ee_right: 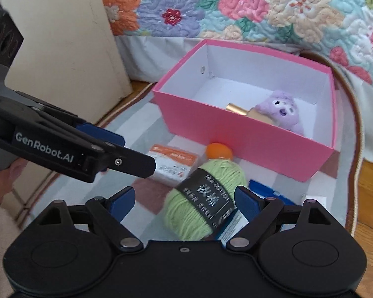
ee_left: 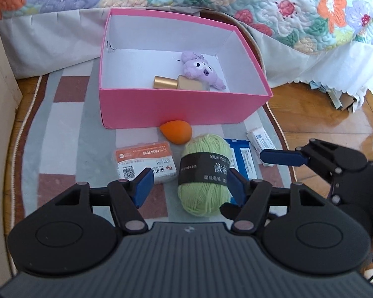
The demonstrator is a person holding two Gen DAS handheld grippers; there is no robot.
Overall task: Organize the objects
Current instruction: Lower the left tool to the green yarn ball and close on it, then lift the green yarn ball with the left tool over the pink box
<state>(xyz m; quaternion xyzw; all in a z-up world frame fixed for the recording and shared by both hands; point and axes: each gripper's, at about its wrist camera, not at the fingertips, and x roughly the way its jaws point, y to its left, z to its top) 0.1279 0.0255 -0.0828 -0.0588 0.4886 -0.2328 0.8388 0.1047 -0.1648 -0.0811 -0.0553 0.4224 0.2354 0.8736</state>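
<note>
Yarn [ee_left: 202,177] lower centre, on mat [ee_left: 62,134] before box [ee_left: 181,106] | our left gripper [ee_left: 189,183] released, straddling it, likely to lift it in | our right gripper [ee_right: 184,202] released, empty, near | box holds plush [ee_left: 201,70], bottle [ee_left: 179,83] | sponge [ee_left: 176,132], packets outside, apparently unsorted.

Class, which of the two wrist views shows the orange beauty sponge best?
The left wrist view. There the orange sponge shows its whole teardrop shape on the mat, close against the pink box. In the right wrist view only its top shows, behind the green yarn ball.
</note>
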